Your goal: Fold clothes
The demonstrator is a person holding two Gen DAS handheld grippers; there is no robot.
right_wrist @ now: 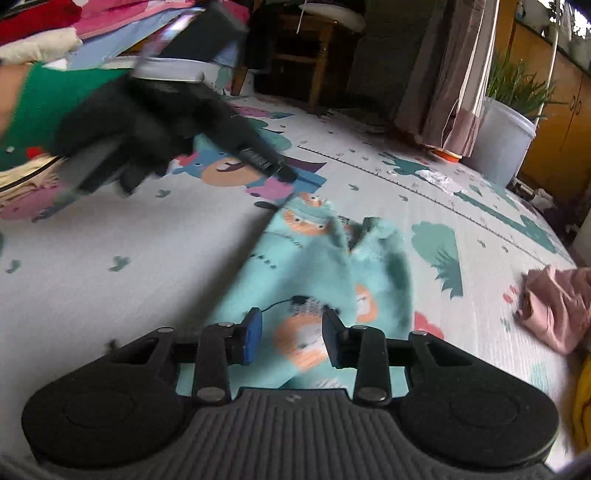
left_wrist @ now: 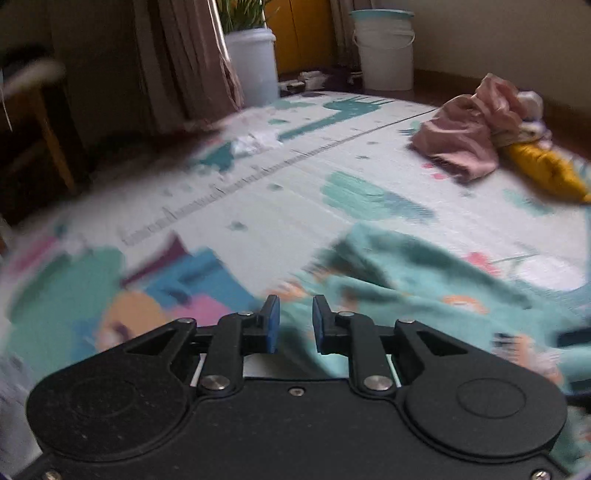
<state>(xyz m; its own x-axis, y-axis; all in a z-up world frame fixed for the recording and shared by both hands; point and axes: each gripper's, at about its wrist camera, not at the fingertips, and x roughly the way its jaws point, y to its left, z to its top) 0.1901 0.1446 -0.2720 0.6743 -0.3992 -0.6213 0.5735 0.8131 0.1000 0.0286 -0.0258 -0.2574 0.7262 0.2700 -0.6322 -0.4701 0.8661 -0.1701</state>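
Teal cotton with orange animal prints, that small garment [left_wrist: 424, 280] lies rumpled on the pale printed play mat [left_wrist: 280, 206], spreading out to the right of the left gripper [left_wrist: 294, 321] in the left wrist view. The blue-padded fingers [left_wrist: 272, 325] stand a narrow gap apart, with cloth showing behind the gap; nothing looks pinched between them. Far off to the right sits a heap of dusty-pink clothes [left_wrist: 469, 140] with a mustard-yellow garment [left_wrist: 546, 173] beside it. A white bucket [left_wrist: 386, 55] stands beyond the mat.

Over to the right wrist view: the right gripper [right_wrist: 291, 332] hovers above the near end of the teal garment [right_wrist: 321, 258], jaws moderately apart, pads clear of the fabric, gripping nothing. The left gripper [right_wrist: 284, 171], blurred and black, reaches in from the upper left, its tips near the garment's far edge. A stack of folded clothes [right_wrist: 55, 22] sits upper left.
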